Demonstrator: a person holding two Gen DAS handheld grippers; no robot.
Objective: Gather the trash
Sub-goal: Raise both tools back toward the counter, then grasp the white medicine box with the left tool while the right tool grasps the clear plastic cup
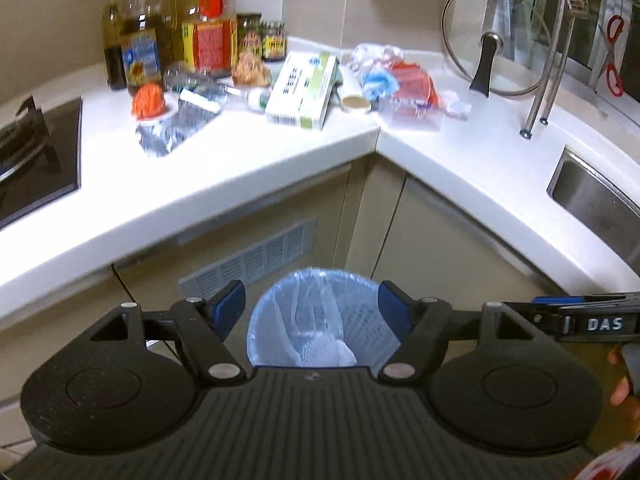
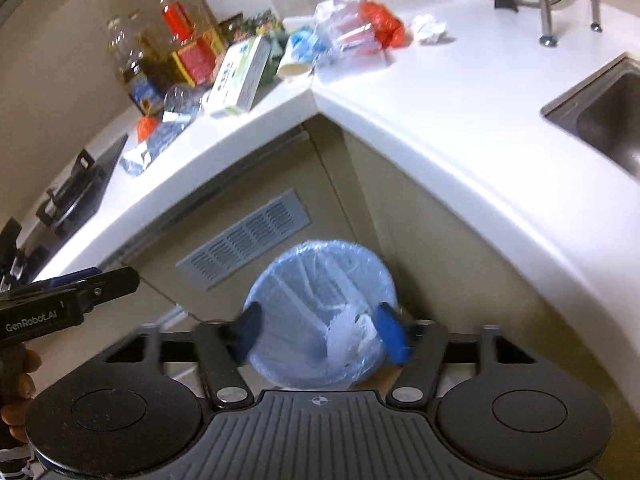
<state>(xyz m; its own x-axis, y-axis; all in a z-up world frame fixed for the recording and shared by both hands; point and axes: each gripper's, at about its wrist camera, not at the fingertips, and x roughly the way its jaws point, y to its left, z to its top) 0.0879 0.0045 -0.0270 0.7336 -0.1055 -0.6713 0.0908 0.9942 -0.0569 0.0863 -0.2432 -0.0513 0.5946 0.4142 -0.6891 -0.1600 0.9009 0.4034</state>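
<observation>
Both claws hang over the blue bin with nothing between their blue pads. The left claw (image 1: 312, 306) is spread wide and touches nothing; through its gap, at 6 o'clock in its view, shows the bin (image 1: 320, 320), lined with a pale plastic bag and holding something white and crumpled at the bottom. The right claw (image 2: 322, 328) is likewise spread and empty, framing the same bin (image 2: 320, 312) below the cabinet corner. The trash lies on the white counter (image 1: 248, 160) at 12 o'clock: a green and white box (image 1: 302, 90), a silver wrapper (image 1: 176, 126), an orange clump (image 1: 149, 100), a small cup (image 1: 355, 105) and a heap of clear, blue and red plastic bags (image 1: 394, 80). Only the left view shows the glass lid (image 1: 494, 40) and red scissors (image 1: 614, 56) at 2 o'clock; only the right view shows the left claw's handle with fingers (image 2: 22, 376) at 9 o'clock.
</observation>
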